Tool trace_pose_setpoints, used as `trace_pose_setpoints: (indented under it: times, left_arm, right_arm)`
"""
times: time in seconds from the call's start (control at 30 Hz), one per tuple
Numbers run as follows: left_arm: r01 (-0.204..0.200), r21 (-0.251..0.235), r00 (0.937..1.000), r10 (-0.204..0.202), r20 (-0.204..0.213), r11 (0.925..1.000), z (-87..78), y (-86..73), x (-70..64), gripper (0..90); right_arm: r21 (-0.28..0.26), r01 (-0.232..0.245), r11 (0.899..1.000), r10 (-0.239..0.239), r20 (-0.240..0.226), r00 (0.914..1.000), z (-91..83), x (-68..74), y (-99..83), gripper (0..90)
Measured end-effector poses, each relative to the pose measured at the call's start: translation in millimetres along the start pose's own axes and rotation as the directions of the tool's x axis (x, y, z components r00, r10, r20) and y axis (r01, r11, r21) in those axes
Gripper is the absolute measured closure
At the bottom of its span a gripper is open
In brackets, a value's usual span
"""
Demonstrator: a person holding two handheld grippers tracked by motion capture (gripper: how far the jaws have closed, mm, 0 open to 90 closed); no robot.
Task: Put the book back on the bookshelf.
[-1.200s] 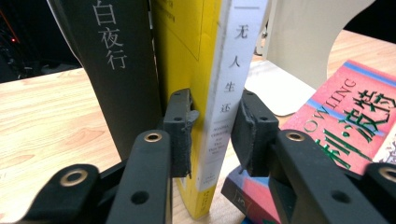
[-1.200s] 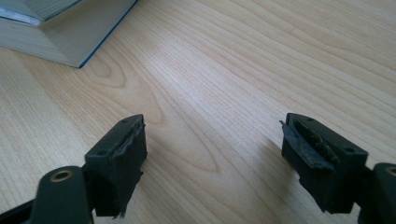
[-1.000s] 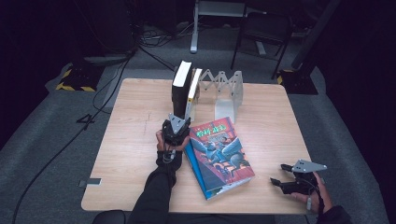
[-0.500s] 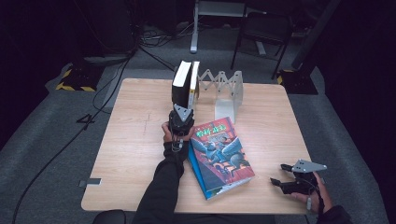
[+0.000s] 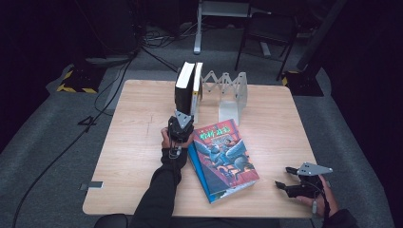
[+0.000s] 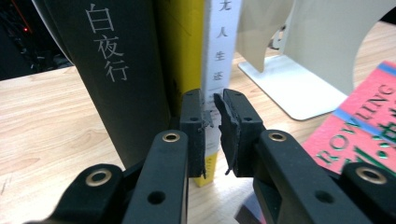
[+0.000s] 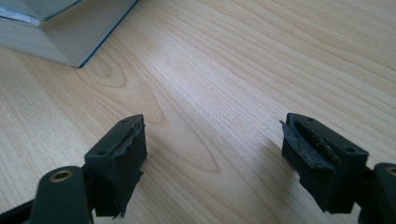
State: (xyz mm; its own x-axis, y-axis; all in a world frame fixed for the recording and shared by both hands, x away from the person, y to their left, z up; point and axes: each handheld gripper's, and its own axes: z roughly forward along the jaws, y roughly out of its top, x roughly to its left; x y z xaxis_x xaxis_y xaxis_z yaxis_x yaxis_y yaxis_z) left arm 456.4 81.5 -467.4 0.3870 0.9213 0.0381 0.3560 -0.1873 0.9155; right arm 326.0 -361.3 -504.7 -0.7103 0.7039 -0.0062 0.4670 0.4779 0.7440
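The left tongs (image 5: 181, 124) sit directly in front of two upright books at the far side of the wooden surface (image 5: 133, 142), their tips right up against the lower spines. In the left gripper view the left tongs (image 6: 211, 122) are nearly closed, with only a narrow gap between the jaws, and the white spine edge of the yellow-and-white book (image 6: 219, 51) shows in that gap; whether the pads actually press on it cannot be told. Just to the left of those tongs stands the black book (image 6: 119, 70) with pale characters on its spine, touching the yellow-and-white book. In the high view the same pair appears as the black book (image 5: 183, 88) and the yellow-and-white book (image 5: 196, 85) standing side by side just beyond the tongs. To the right of the tongs and slightly beyond them stands a white folding book rack (image 5: 228, 92), whose flat base and upright plate (image 6: 322, 51) are seen in the left gripper view. Immediately right of the left tongs and nearer the person, a colourful thick book (image 5: 223, 156) lies flat with its cover up, its corner close to the hand. The right tongs (image 5: 291, 186) rest low near the front right edge of the surface, well apart from the flat book. In the right gripper view the right tongs (image 7: 215, 158) stand wide open and hold nothing, with bare wood between the jaws and a corner of the flat book (image 7: 60, 32) ahead to the left.
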Motion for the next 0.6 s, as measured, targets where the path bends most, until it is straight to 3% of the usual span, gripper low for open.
trace_pose_setpoints:
  times: [0.1, 0.23, 0.6]
  left_arm:
    - [-0.031, 0.01, 0.9992, 0.031, -0.027, 0.9995, 3.3, 5.1, -2.4, 78.8]
    - [-0.033, 0.025, 0.9972, 0.035, -0.066, 0.9991, 9.1, 10.5, -4.0, 78.9]
    - [-0.028, 0.037, 0.9972, 0.03, -0.069, 0.9989, 20.2, 17.4, -0.1, 78.9]
  right_arm:
    - [0.001, 0.0, 1.0, 0.0, -0.002, 1.0, 0.0, -0.1, 0.0, 21.6]
    - [0.0, 0.001, 1.0, -0.001, -0.002, 1.0, 0.1, -0.2, 0.0, 21.6]
    - [0.0, 0.001, 1.0, -0.001, -0.002, 1.0, 0.1, -0.2, 0.1, 21.6]
